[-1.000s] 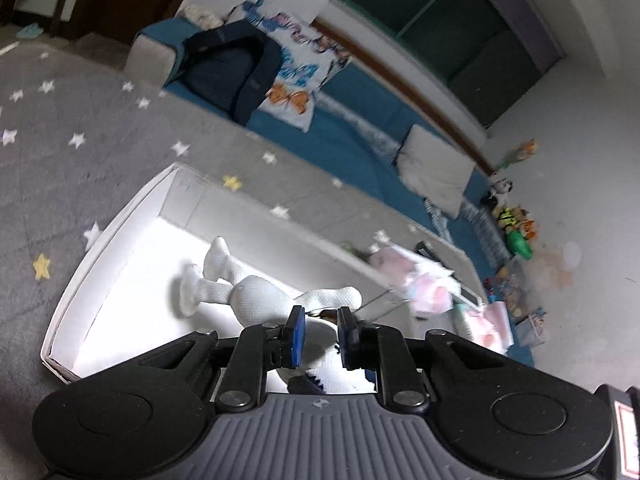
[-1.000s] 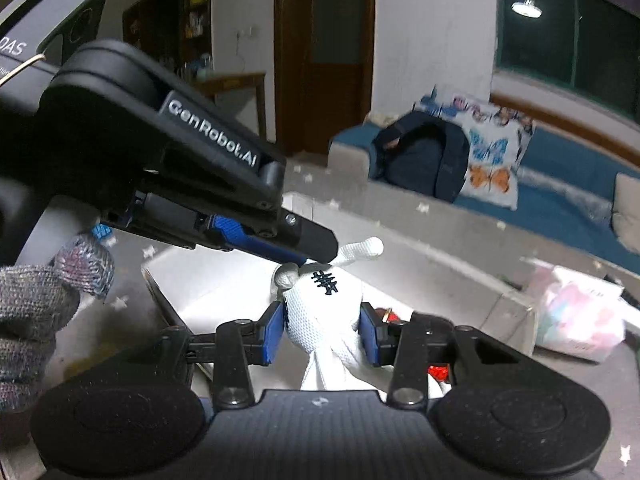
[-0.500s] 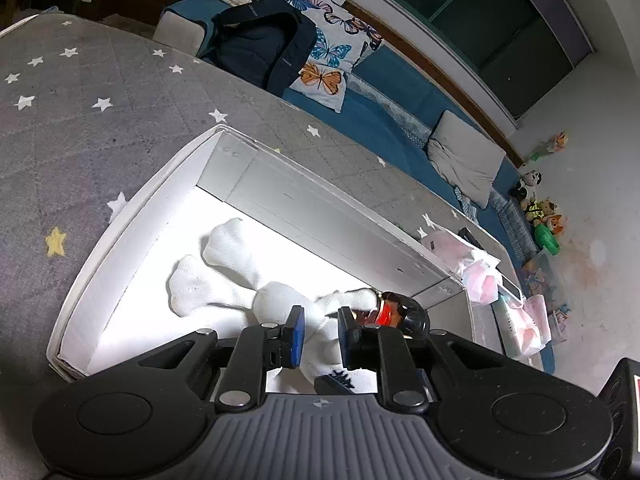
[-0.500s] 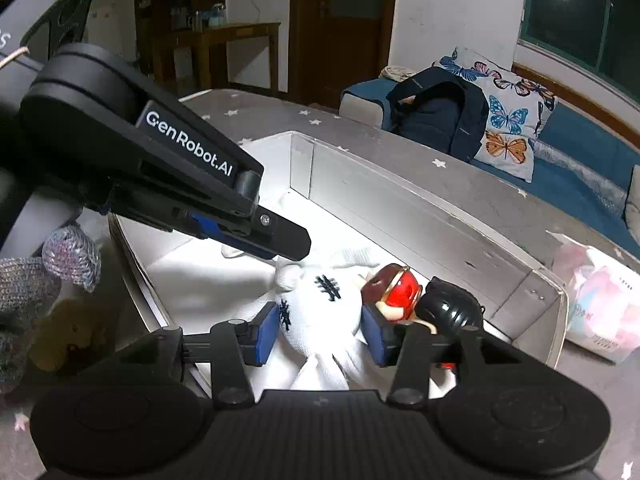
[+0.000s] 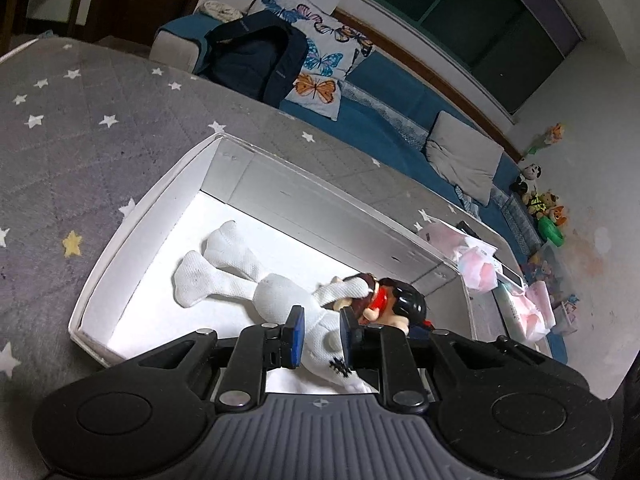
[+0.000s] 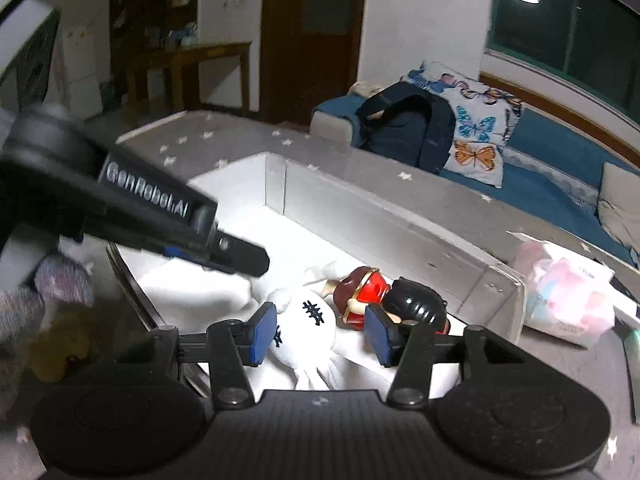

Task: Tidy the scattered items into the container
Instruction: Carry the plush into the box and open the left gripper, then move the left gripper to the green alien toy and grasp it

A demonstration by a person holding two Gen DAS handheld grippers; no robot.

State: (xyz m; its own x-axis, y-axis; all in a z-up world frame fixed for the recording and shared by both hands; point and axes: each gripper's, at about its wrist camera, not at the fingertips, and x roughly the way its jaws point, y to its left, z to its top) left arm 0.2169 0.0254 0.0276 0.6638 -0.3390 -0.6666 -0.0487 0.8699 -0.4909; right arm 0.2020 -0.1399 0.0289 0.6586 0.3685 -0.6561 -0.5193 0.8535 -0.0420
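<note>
The white plush doll lay inside the white box on the star-patterned bed, its legs toward the frame's left and its head low in the centre, beside a red-and-black figure. The left gripper was narrowed around the doll's body, apparently pinching it to steady it on the floor of the box. The right gripper stood spread either side of the head, touching nothing firmly, probably letting go. A yellowish toy waited outside the box, at lower left.
</note>
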